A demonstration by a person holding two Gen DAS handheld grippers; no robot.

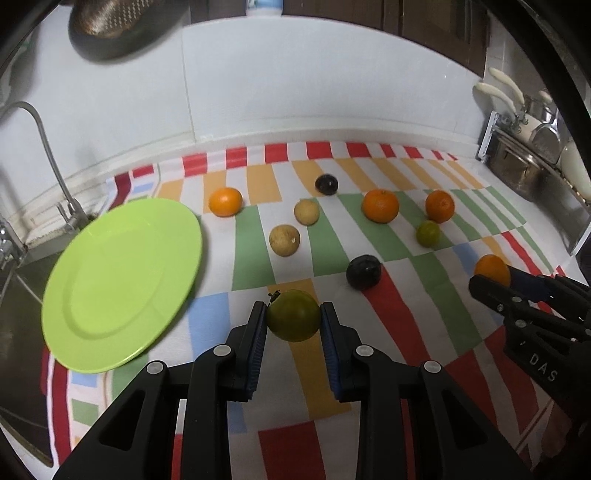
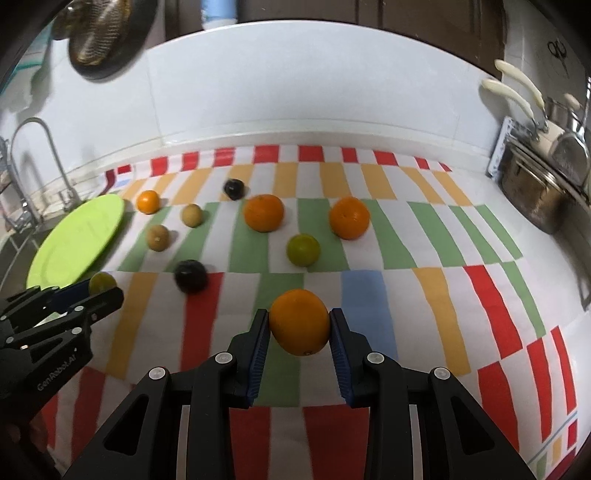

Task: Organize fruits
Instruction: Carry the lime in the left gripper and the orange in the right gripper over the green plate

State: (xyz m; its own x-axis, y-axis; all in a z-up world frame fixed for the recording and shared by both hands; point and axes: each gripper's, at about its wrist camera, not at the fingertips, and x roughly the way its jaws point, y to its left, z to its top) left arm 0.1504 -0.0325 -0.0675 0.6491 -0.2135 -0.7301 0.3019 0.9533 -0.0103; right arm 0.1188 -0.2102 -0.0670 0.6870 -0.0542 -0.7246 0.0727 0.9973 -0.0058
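Note:
My left gripper (image 1: 293, 317) is shut on a green fruit (image 1: 293, 315), held above the striped cloth just right of the lime-green plate (image 1: 122, 266). My right gripper (image 2: 299, 325) is shut on an orange (image 2: 300, 321) over the cloth's front middle. It shows at the right of the left wrist view (image 1: 491, 280). On the cloth lie oranges (image 2: 263, 218) (image 2: 349, 218) (image 2: 148, 201), two tan fruits (image 2: 158, 238) (image 2: 191, 215), two dark fruits (image 2: 190, 276) (image 2: 233, 189) and a green fruit (image 2: 303, 250).
A sink with a faucet (image 1: 44, 147) lies left of the plate. A metal pot and utensil rack (image 2: 535, 192) stand at the right. A colander (image 1: 110, 26) hangs on the white back wall. The striped cloth (image 2: 443, 240) covers the counter.

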